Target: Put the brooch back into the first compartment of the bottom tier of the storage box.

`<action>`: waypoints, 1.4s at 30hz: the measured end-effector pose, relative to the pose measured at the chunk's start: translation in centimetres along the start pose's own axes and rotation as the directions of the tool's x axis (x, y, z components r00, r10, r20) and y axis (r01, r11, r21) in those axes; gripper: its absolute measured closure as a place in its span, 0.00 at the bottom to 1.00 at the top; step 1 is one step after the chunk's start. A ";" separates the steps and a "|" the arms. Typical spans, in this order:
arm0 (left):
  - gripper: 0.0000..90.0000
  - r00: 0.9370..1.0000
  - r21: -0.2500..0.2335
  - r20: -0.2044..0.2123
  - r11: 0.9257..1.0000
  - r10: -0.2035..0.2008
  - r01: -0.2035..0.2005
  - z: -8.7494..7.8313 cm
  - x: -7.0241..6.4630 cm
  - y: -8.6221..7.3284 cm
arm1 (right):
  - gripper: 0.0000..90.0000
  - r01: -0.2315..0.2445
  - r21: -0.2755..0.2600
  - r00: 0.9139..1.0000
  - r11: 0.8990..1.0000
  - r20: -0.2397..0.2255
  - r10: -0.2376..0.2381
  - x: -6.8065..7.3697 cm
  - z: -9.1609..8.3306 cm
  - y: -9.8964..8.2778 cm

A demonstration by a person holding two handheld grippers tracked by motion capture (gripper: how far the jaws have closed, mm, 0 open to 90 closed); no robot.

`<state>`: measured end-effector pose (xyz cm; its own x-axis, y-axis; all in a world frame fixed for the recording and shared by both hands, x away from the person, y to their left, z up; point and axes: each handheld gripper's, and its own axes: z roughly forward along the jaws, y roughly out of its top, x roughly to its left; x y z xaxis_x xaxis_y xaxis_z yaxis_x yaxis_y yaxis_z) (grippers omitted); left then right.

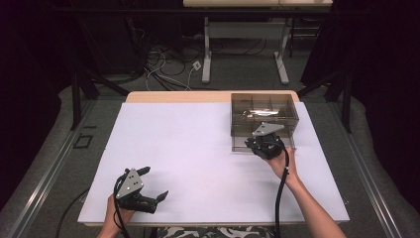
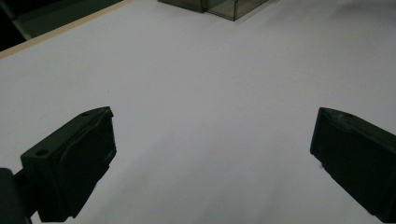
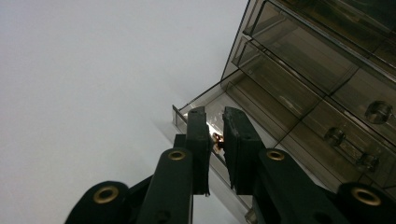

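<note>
- Drawer (image 3: 219, 109) of the smoky clear plastic drawer cabinet (image 1: 264, 111): pulled partway out of the bottom row, its front wall between the right gripper's jaws. Cabinet stands on the far right part of the white table sheet (image 1: 198, 148), at its back edge.
- Nearest the person, in the high view: left gripper (image 1: 154, 184) lying low over the near left part of the sheet, held by the left hand (image 1: 118, 210), grey three-cornered plate on top, cable trailing off the near edge.
- Left gripper view: both black jaws stand wide apart, nothing between them, bare white sheet under them; a corner of the cabinet (image 2: 219, 7) shows far ahead, well apart.
- Farther out on the right: right hand (image 1: 283, 161) with forearm stretched forward, carrying the right gripper (image 1: 261, 144) up against the cabinet's near front.
- Right gripper view: right gripper (image 3: 217, 123) jaws drawn close together with only a narrow gap. The thin drawer front passes through it, with a small bright knob or fitting there; whether the pads press on it I cannot tell for certain, though it reads as a pinch.
- Above that drawer: further closed drawers, round knobs (image 3: 378, 111) on their fronts.
- Beyond the table: grey floor, loose cables, legs of another desk (image 1: 206, 57).
</note>
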<state>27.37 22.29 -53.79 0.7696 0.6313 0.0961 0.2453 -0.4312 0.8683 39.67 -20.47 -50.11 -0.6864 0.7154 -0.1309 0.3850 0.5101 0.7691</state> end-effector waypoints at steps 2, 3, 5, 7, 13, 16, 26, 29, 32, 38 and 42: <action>0.00 1.000 0.007 0.000 1.000 0.004 -0.004 0.0 0.1 0.0 | 0.90 0.004 0.002 1.000 1.000 0.002 -0.004 0.0 0.2 0.1; 0.00 1.000 0.006 0.002 1.000 0.003 -0.003 0.0 0.0 0.0 | 0.90 0.004 -0.001 1.000 1.000 0.005 -0.004 0.0 0.3 0.1; 0.00 1.000 0.001 0.001 1.000 -0.001 0.001 0.0 0.0 0.0 | 0.90 0.004 0.006 1.000 1.000 0.003 -0.004 -0.1 0.4 0.1; 0.00 1.000 0.001 -0.001 1.000 0.001 -0.001 0.0 0.0 0.0 | 0.90 0.000 0.008 1.000 1.000 0.005 0.000 -0.1 0.6 0.1; 0.00 1.000 0.000 0.001 1.000 -0.001 0.001 0.0 0.0 0.0 | 0.90 0.004 0.010 1.000 1.000 0.007 -0.004 -0.2 0.8 0.2; 0.00 1.000 0.000 -0.001 1.000 0.000 0.000 0.0 0.0 0.0 | 0.90 0.004 0.017 1.000 1.000 0.004 -0.004 -0.3 0.9 0.3; 0.00 1.000 0.005 0.001 1.000 0.001 -0.001 0.0 0.0 0.0 | 0.90 -0.001 0.024 1.000 1.000 0.016 0.001 -0.7 1.7 0.4; 0.00 1.000 0.005 0.000 1.000 0.002 -0.002 0.0 0.0 0.0 | 0.90 -0.004 0.021 1.000 1.000 0.022 0.003 -0.7 1.9 0.4; 0.00 1.000 0.006 -0.002 1.000 0.002 -0.002 0.0 0.0 0.0 | 0.90 -0.009 0.016 1.000 1.000 0.022 0.008 -0.7 2.1 0.5; 0.00 1.000 0.006 0.001 1.000 0.004 -0.004 0.0 0.0 0.0 | 0.90 -0.006 0.032 1.000 0.999 0.028 0.005 -0.8 2.4 0.5; 0.00 1.000 0.004 0.001 1.000 0.000 0.000 0.0 0.0 0.0 | 0.90 -0.007 0.031 0.999 0.999 0.033 0.006 -0.9 2.8 0.4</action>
<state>27.39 22.30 -53.80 0.7704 0.6303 0.0958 0.2476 -0.4343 0.8661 42.15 -19.54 -51.44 -0.6636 0.7335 -0.1470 0.4086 0.5200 0.7501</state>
